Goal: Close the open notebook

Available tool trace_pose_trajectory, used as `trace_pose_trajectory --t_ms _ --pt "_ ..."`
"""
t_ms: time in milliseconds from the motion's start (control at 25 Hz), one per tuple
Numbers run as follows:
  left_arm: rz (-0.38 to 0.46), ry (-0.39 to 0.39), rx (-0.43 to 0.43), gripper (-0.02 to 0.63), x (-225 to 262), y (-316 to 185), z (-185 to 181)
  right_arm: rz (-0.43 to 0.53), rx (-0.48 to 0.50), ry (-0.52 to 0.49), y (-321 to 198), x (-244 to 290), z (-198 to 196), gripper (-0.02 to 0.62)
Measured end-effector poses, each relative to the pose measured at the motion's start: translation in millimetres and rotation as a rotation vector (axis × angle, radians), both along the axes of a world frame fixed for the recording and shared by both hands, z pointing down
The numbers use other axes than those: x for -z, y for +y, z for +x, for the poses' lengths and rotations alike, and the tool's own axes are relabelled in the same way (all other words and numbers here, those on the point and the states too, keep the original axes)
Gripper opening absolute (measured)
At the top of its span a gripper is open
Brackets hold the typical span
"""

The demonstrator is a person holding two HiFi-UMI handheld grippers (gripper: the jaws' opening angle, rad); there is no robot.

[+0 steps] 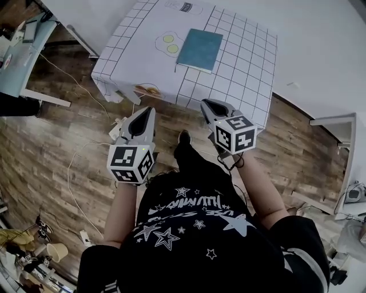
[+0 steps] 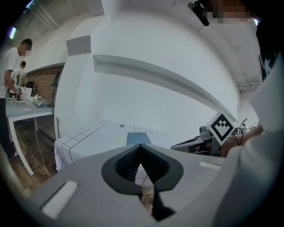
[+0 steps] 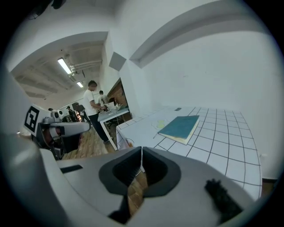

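My left gripper (image 1: 150, 110) and right gripper (image 1: 204, 103) hang over the wood-plank floor (image 1: 51, 154) just short of the worktop, each with its jaws pressed together on nothing. Ahead, the notebook (image 1: 199, 50) lies flat and shut, teal cover up and pale page edges showing, toward the far side of the white, black-gridded worktop (image 1: 246, 80), just right of two drawn yellow-green circles (image 1: 170, 43). A printed mark (image 1: 184, 7) at the far edge is too small to read. Beyond are white walls and people (image 3: 92, 104) at a desk (image 3: 113, 113).
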State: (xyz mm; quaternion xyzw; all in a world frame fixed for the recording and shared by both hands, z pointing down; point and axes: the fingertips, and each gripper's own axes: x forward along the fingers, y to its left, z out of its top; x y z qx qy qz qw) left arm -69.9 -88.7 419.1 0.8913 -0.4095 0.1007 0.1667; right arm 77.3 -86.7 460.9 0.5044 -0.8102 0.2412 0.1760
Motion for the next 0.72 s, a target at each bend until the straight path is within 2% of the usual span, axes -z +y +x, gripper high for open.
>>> trace_pose_trajectory --t_ms 280,520,720 --pt "0.054 -0.005 -0.057 0.009 15.1 66.6 -10.4 0.202 -0.042 -0.115 71.3 60.4 -20.2 0.018" --pt "0.045 0.025 -0.069 0.009 13.8 111.6 -16.4 0.219 -0.03 -0.077 130.3 70.4 -27.6 0.018" --pt "0.061 0.045 -0.045 0.009 22.4 131.6 -12.4 0.233 -0.003 -0.07 148.8 77.7 -25.7 0.018"
